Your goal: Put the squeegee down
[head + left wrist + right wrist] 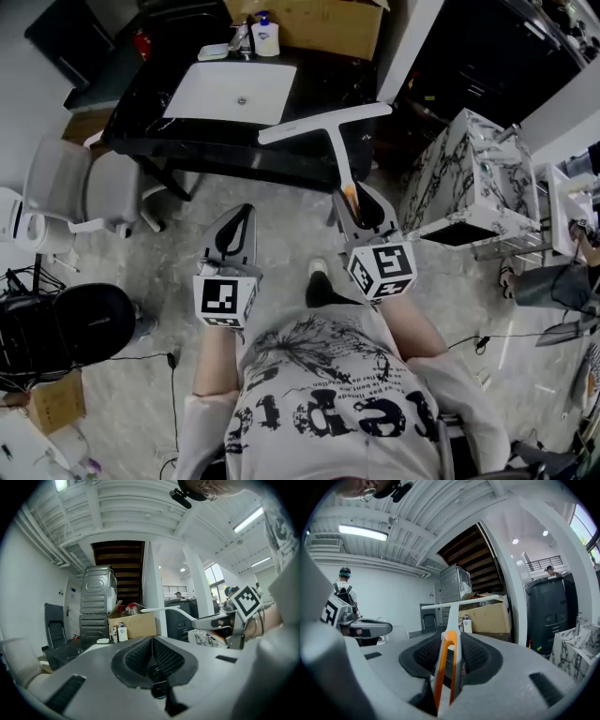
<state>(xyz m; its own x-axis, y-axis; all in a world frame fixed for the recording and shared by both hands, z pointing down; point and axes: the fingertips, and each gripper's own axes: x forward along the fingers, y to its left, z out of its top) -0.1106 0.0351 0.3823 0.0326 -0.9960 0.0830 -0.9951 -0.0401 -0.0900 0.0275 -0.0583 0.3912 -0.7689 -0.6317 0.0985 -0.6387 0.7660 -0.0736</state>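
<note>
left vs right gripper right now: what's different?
Left gripper: fingers shut together, nothing between them. Right gripper: fingers closed on the squeegee handle, held apart by its width. The right gripper carries the squeegee with its blade out ahead, toward the sink; the left gripper carries nothing. Shared: both point ahead, side by side.

The person wore a white T-shirt (328, 403) printed with black lettering and a sketchy black graphic; 1 dark shoe (319, 284) showed. The left gripper (246, 210) and right gripper (352, 197) were grey shells with black ribbed pads (136, 660), each carrying a white cube (225, 300) with black square markers.
</note>
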